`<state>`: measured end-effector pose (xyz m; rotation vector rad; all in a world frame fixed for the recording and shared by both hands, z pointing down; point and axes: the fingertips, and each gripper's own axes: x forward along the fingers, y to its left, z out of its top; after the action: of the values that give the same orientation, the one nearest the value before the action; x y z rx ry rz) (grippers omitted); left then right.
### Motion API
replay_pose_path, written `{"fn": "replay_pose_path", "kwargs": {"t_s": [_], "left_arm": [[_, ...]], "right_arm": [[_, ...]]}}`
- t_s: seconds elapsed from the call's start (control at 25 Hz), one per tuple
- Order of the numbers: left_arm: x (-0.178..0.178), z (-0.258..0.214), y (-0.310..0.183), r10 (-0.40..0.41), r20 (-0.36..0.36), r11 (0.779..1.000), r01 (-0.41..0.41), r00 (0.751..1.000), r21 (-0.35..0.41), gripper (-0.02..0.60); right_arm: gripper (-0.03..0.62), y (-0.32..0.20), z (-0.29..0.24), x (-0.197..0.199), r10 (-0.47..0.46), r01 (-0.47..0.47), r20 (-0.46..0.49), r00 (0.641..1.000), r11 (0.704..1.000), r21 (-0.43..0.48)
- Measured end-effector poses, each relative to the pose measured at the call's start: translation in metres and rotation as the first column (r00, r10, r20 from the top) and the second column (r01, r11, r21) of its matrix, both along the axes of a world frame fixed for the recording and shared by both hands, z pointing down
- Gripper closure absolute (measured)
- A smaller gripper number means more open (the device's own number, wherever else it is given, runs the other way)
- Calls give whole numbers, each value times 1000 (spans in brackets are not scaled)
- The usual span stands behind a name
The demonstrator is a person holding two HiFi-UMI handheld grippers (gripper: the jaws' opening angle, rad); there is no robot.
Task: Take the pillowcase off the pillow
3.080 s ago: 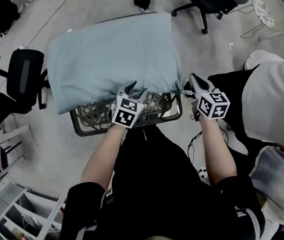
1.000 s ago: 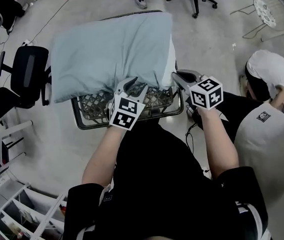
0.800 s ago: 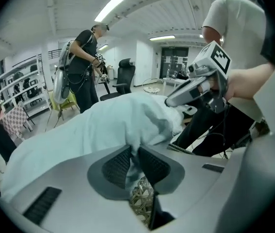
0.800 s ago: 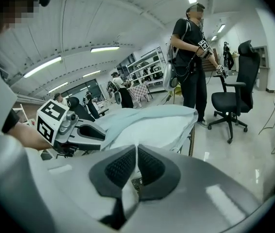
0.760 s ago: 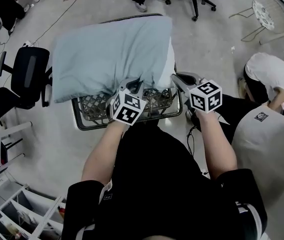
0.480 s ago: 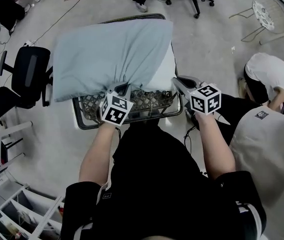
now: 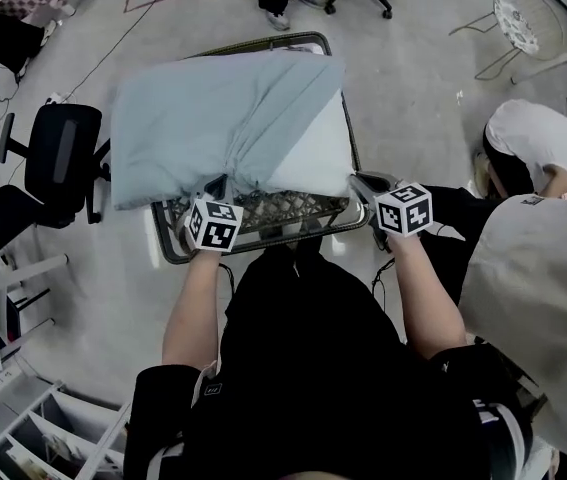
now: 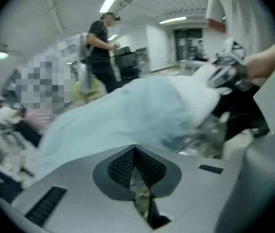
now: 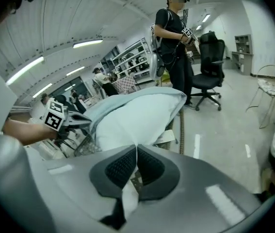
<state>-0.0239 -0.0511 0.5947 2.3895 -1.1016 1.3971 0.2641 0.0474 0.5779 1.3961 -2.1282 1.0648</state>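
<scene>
The pillow (image 7: pixel 315 156) lies on the wire basket (image 7: pixel 263 236) at upper centre. The left gripper (image 7: pixel 222 187) is clamped on the bunched pillowcase (image 7: pixel 193 118). The right gripper (image 7: pixel 362 181) pinches the pillow's bared white corner. It's light, limp cloth, so I'd grip gathered folds.

Upper centre: pillowcase (image 7: pixel 193 118), pale blue matt cloth, creased; pillow (image 7: pixel 318 158), white cloth, smoother. Beneath: basket (image 7: pixel 283 208), woven mesh in a dark metal frame. Foreground: left gripper (image 8: pixel 136 149), matt grey plastic shell, dark cross-hatched pads (image 8: pixel 120 168). Surround: floor (image 7: pixel 413 98), smooth matt grey.
</scene>
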Motion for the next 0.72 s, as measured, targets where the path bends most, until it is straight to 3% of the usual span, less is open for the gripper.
{"fn": "replay_pose_path", "kwargs": {"t_s": [0.08,0.16,0.24,0.44,0.72], "left_arm": [[-52,-7,-19,-150,-8,989,150,989,12,578],[-75,-22,-30,-194,-135,980,185,972,-77,577],[-63,-40,-37,-134,-220,989,116,966,-93,577],[-2,-72,-51,5,-353,998,-24,935,-50,577],[72,-97,-92,149,-375,986,-168,915,-20,575]], "right_arm": [[579,3,6,13,45,-46,-36,998,999,-27],[579,3,9,16,59,-61,-35,998,996,-59],[579,-1,9,9,36,-42,-62,997,996,-85],[556,1,13,10,30,-56,-194,980,990,-128],[539,-13,-17,58,214,-226,-167,962,973,-55]]}}
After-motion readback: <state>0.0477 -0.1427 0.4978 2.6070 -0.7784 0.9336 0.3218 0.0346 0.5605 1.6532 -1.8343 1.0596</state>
